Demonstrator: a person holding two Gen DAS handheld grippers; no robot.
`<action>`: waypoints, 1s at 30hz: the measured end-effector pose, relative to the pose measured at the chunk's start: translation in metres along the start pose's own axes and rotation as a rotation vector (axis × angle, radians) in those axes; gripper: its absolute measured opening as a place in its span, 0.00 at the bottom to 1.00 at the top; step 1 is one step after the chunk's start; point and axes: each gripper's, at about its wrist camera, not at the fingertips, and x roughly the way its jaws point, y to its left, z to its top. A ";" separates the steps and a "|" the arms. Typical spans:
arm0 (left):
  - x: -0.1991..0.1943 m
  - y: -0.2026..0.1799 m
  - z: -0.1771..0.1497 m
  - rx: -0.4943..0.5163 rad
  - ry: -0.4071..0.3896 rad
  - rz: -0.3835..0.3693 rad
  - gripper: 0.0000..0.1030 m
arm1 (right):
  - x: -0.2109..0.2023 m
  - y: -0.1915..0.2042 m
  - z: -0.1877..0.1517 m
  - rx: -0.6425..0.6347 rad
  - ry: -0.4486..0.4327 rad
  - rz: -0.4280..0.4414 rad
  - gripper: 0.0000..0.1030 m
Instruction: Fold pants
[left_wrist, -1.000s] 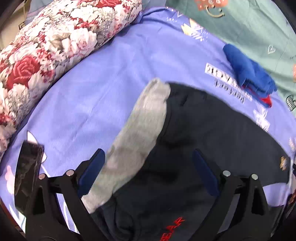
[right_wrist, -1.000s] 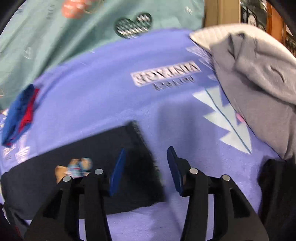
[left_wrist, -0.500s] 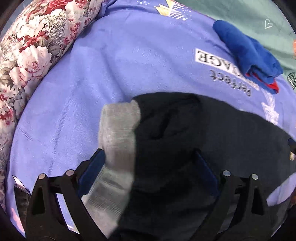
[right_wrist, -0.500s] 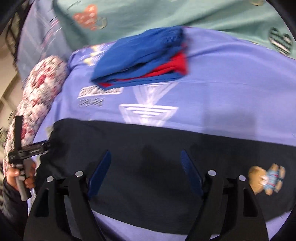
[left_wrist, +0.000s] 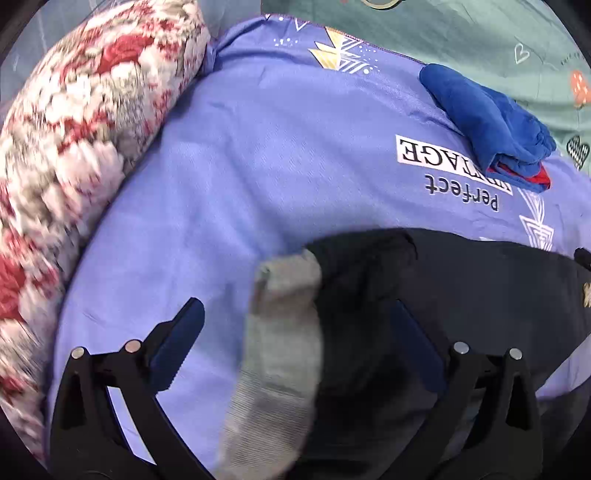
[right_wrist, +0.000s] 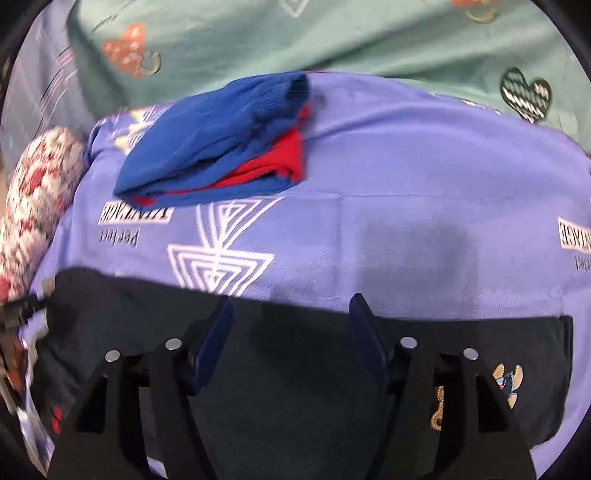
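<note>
Two wrist fisheyes, both close above the bed, angled steeply down.
Left view faces the floral pillow (left_wrist: 74, 155); right view faces the green sheet (right_wrist: 332, 33). Both share the dark pants (left_wrist: 461, 295), folded blue garment (right_wrist: 214, 144) and purple blanket (left_wrist: 277, 166).

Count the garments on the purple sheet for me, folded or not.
2: the dark pants lie spread under both open grippers, and a folded blue-and-red garment sits beyond them near the sheet's far edge. More could be out of frame.
</note>
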 end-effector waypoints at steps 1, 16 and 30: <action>0.003 0.005 0.005 0.021 -0.002 0.031 0.98 | -0.001 0.002 -0.001 -0.020 -0.003 -0.013 0.69; 0.062 0.021 0.045 0.069 0.058 -0.054 0.98 | -0.026 -0.007 -0.007 0.026 -0.051 0.046 0.82; -0.006 -0.039 0.033 0.129 -0.078 -0.026 0.97 | 0.027 0.086 -0.005 -0.133 0.109 0.170 0.37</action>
